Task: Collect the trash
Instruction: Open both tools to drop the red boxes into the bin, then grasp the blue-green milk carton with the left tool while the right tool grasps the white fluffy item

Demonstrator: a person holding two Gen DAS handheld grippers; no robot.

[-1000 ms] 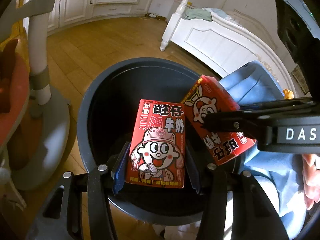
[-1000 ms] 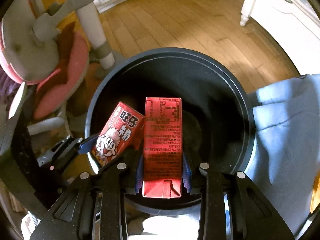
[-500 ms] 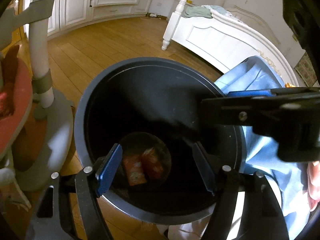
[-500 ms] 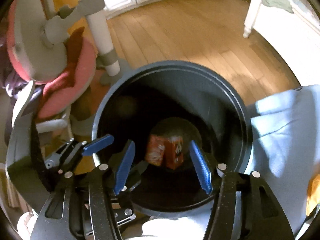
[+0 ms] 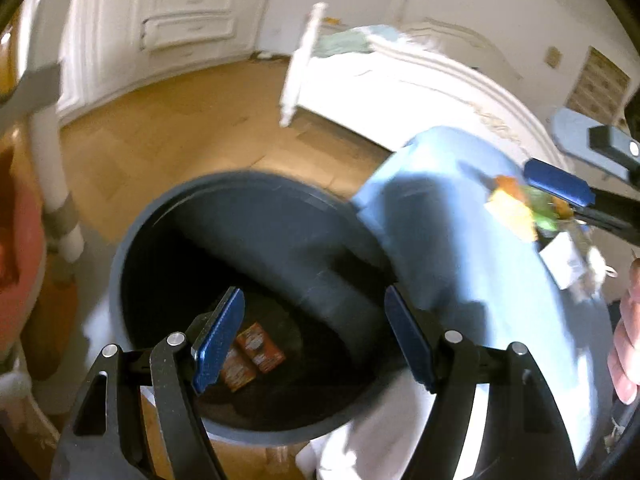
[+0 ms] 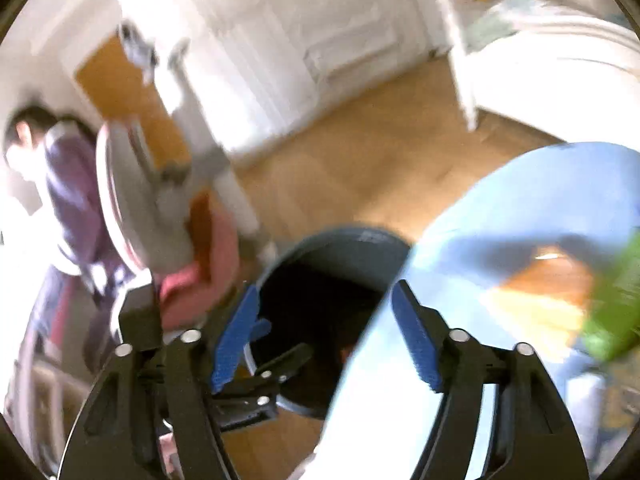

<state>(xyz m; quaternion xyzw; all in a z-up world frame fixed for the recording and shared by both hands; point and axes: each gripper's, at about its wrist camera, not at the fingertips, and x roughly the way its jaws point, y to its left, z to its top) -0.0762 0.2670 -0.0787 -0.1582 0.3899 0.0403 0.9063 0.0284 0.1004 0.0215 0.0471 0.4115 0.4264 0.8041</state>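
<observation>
Two red cartons [image 5: 250,354] lie flat on the bottom of the dark bin [image 5: 132,240], lower centre of the left wrist view, side by side and touching; their long axes run from upper left to lower right of the frame, though which end is the top is too small to tell. More trash [image 5: 520,210], orange and green wrappers and a white scrap, sits on the blue cloth [image 5: 452,240] at the right of the frame, beside the bin. The left gripper [image 5: 316,342] hangs above the bin mouth, jaws well apart and empty. The right gripper [image 6: 322,340] is likewise spread wide with nothing between its pads [image 6: 234,338], its jaws having just been opening; in the left wrist view it reaches in from the right edge towards the wrappers.

Risks, as judged: both views are smeared by motion, so a fast approach could land the pads beside a wrapper rather than around it; thin, crumpled film may slip out of a shallow pinch; a pad could catch the cloth and drag it, spilling the pile; a low swing back could clip the bin rim. A chair [image 6: 188,256] stands close at the left of the right wrist view
</observation>
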